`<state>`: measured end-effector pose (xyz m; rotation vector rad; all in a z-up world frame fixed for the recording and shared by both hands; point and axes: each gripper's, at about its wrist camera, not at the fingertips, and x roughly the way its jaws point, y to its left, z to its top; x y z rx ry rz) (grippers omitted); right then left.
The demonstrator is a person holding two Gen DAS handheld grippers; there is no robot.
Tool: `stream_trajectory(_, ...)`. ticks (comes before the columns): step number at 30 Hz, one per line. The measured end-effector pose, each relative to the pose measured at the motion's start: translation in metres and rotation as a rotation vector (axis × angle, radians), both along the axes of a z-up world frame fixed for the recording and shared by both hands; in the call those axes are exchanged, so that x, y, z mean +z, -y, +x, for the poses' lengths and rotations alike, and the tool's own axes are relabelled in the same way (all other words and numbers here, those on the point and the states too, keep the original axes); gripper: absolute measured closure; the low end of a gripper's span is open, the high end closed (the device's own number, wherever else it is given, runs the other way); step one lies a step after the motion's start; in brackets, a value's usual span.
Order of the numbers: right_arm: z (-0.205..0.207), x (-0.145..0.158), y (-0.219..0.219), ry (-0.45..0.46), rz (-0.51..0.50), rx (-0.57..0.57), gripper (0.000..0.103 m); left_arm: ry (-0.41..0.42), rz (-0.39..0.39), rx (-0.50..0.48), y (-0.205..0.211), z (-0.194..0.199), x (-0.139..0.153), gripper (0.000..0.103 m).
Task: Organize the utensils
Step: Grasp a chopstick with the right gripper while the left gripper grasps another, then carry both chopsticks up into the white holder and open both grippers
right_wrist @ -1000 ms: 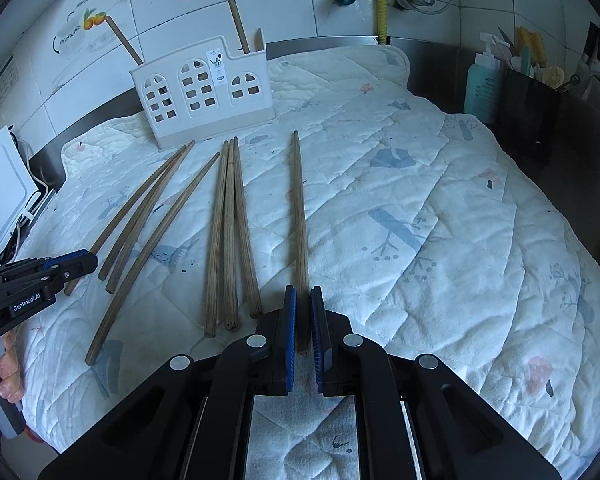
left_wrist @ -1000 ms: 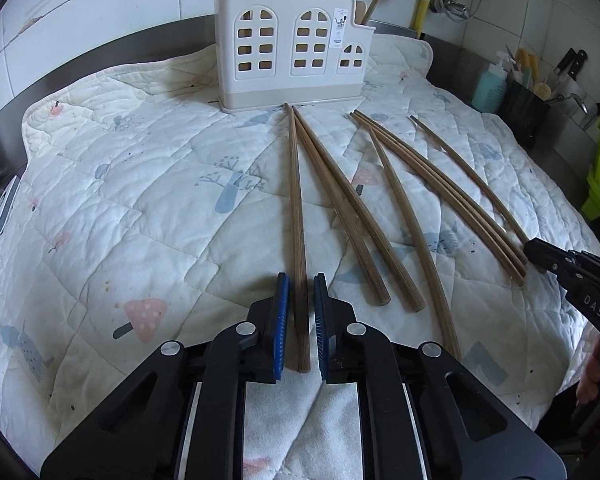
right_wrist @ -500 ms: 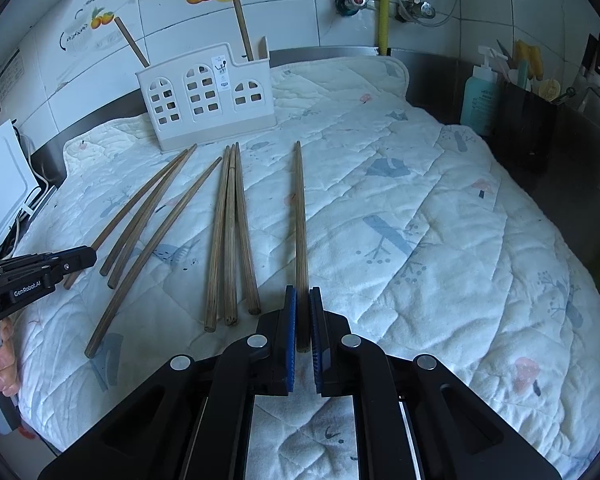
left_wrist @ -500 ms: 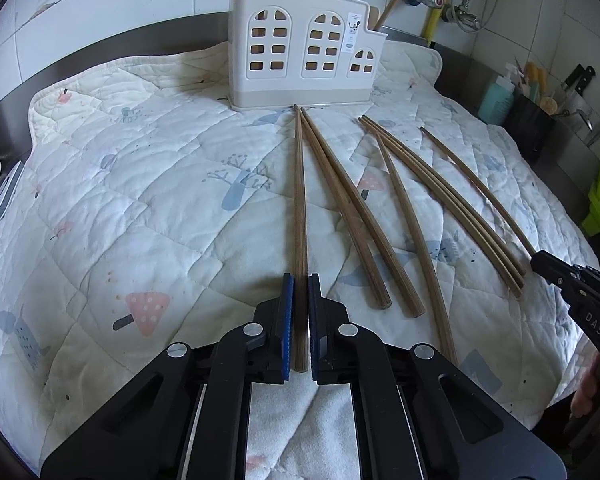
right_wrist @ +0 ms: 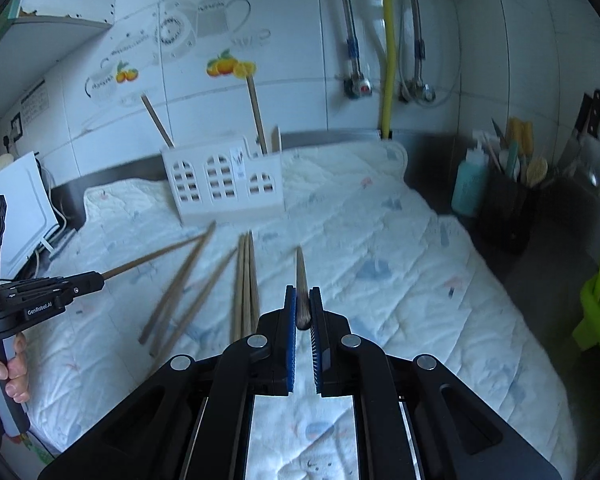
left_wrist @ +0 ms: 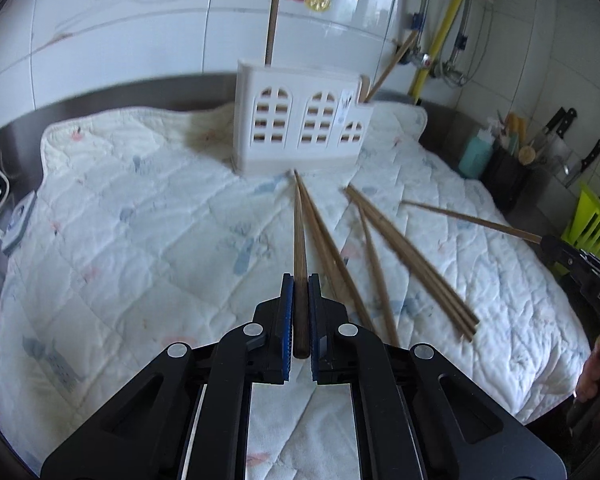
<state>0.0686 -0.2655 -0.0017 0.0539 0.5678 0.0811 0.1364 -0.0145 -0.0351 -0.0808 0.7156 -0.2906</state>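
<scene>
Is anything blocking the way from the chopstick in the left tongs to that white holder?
Nothing visible does. The chopstick points at the white holder; only quilt and loose chopsticks lie below.

Both wrist views look forward and downward, sharing the white holder (left_wrist: 300, 128) and quilted mat (left_wrist: 140, 220).
</scene>
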Motion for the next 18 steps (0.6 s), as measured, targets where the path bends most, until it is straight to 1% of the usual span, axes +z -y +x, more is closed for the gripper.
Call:
stream_trajectory(3, 0.008, 0.021, 0.002, 0.039, 0.000, 0.023, 0.097, 0.026, -0.015, -0.004, -0.003, 0.005, 0.016, 0.098)
stream_trajectory(7, 0.025, 0.050, 0.004, 0.073, -0.009, 0.065, 0.097, 0.052, -0.008, -0.019, -0.003, 0.015, 0.037, 0.098)
stream_trajectory(11, 0.048, 0.081, 0.005, 0.097, -0.042, 0.103, 0.097, 0.070, 0.014, -0.046, -0.003, 0.031, 0.057, 0.098)
stream_trajectory(15, 0.077, 0.117, 0.007, 0.112, -0.054, 0.139, 0.097, 0.092, 0.050, -0.052, 0.001, 0.048, 0.075, 0.098)
stream_trajectory(18, 0.099, 0.145, 0.006, 0.131, -0.054, 0.157, 0.097, 0.101, 0.056, -0.061, 0.003, 0.058, 0.085, 0.098)
